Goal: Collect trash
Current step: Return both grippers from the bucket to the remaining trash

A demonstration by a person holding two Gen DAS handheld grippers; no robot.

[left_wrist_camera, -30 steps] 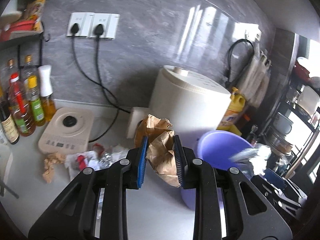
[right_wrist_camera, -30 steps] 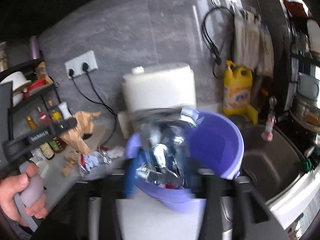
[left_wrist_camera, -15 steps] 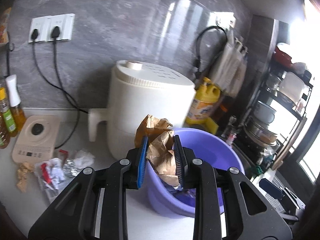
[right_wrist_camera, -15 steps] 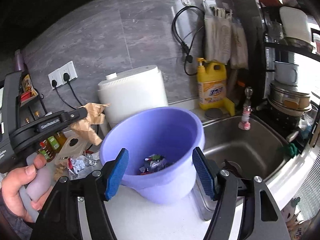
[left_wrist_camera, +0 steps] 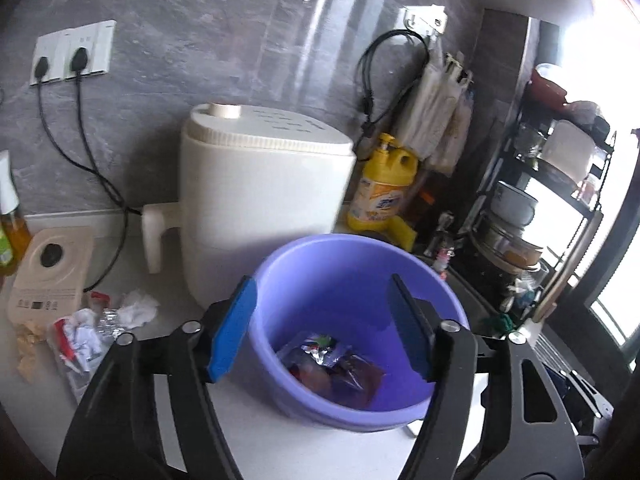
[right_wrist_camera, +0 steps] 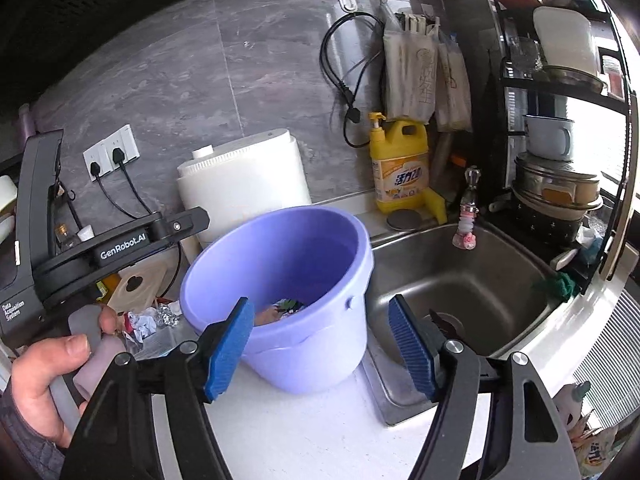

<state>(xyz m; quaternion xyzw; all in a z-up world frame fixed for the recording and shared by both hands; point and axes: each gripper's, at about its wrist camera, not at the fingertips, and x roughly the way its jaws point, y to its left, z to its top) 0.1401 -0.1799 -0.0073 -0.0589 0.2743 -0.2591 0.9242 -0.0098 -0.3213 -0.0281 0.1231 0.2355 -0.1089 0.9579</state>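
A purple bucket stands on the white counter; it also shows in the right wrist view. Crumpled wrappers and brown paper lie in its bottom. My left gripper is open and empty, held just above the bucket's mouth. My right gripper is open and empty, in front of the bucket's near wall. More trash, foil, white paper and a red-and-white wrapper, lies on the counter left of the bucket, also seen in the right wrist view.
A cream appliance stands behind the bucket. A yellow detergent jug and a steel sink are to the right, with a black dish rack beyond. A beige scale and oil bottles are at the left.
My left gripper moved over the bucket, opened and let go of the brown crumpled paper, which now lies inside. My right gripper stays open and has drawn back slightly.
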